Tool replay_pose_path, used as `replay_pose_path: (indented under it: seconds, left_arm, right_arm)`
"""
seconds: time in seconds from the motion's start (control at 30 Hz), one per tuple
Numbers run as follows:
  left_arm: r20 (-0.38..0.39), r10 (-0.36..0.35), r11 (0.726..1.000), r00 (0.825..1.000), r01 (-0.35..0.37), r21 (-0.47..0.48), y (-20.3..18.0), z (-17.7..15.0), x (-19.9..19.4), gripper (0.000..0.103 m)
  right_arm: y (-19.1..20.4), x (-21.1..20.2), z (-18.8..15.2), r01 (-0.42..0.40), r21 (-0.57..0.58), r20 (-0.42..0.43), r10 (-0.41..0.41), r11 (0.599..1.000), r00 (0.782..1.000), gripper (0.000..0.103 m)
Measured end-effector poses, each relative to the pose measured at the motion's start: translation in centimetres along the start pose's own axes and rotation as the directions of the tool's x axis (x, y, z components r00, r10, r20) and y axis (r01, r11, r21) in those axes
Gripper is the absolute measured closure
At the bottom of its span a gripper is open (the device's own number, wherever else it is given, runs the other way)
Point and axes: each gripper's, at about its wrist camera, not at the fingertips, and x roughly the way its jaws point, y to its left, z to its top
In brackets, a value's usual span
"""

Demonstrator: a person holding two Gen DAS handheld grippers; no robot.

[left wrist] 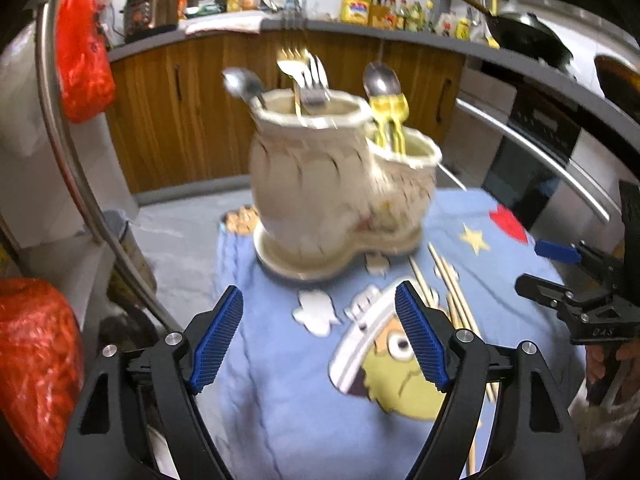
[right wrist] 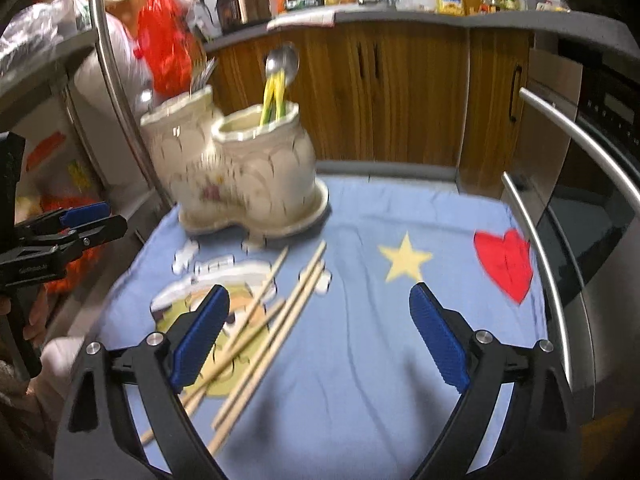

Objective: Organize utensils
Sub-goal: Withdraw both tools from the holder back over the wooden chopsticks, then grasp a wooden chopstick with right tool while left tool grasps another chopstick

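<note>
A cream two-pot ceramic utensil holder (left wrist: 320,188) stands on a blue cartoon cloth (left wrist: 304,400); it also shows in the right wrist view (right wrist: 240,176). Its larger pot holds forks and spoons (left wrist: 308,76). Its smaller pot holds a yellow-handled spoon (left wrist: 384,92), seen too in the right wrist view (right wrist: 280,72). Several wooden chopsticks (right wrist: 260,324) lie loose on the cloth, seen too in the left wrist view (left wrist: 452,288). My left gripper (left wrist: 320,340) is open and empty above the cloth, short of the holder. My right gripper (right wrist: 320,336) is open and empty, the chopsticks by its left finger.
Wooden cabinets (left wrist: 180,112) and a cluttered counter (left wrist: 360,12) stand behind. An oven with steel handles (right wrist: 560,200) is at the right. Red plastic bags (left wrist: 80,48) and a curved metal bar (left wrist: 68,160) are at the left. The cloth's right part (right wrist: 400,280) carries star and heart prints.
</note>
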Motion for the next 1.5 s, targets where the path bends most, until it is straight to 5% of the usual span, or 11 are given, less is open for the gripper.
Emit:
replay_pose_path:
  seconds: [0.13, 0.23, 0.53, 0.8, 1.1, 1.27, 1.5]
  left_arm:
    - [-0.053, -0.036, 0.999, 0.998, 0.036, 0.004, -1.1, -1.5, 0.7, 0.024]
    - [-0.075, -0.053, 0.998, 0.996, 0.056, 0.031, -2.3, -2.4, 1.0, 0.024]
    - [-0.095, -0.091, 0.993, 0.991, 0.098, 0.069, -4.2, -3.3, 1.4, 0.024]
    - [-0.090, -0.107, 0.992, 0.990, 0.113, 0.063, -4.1, -3.5, 1.3, 0.024]
    - [-0.086, -0.126, 0.990, 0.988, 0.131, 0.054, -4.0, -3.6, 1.1, 0.024]
    - [-0.094, -0.142, 0.986, 0.985, 0.149, 0.073, -4.7, -3.7, 1.1, 0.024]
    - [-0.147, -0.200, 0.968, 0.969, 0.218, 0.125, -7.3, -4.2, 1.3, 0.047]
  right_arm:
    - [0.2, 1.1, -1.1, -0.013, 0.025, -0.073, 0.014, 1.000, 0.997, 0.015]
    - [0.5, 1.9, -1.7, -0.019, 0.040, -0.114, 0.024, 0.999, 0.993, 0.027]
    - [1.9, 3.4, -1.9, -0.024, 0.057, -0.191, 0.034, 0.998, 0.981, 0.079]
    - [2.4, 5.0, -1.3, 0.018, 0.074, -0.243, 0.001, 0.997, 0.970, 0.090]
    - [3.7, 6.2, -0.7, 0.073, 0.031, -0.276, -0.062, 0.997, 0.959, 0.090]
    - [3.1, 5.8, -1.1, 0.052, 0.076, -0.246, -0.031, 0.996, 0.969, 0.096]
    - [0.9, 3.7, -1.1, 0.023, 0.156, -0.175, 0.005, 0.988, 0.985, 0.097]
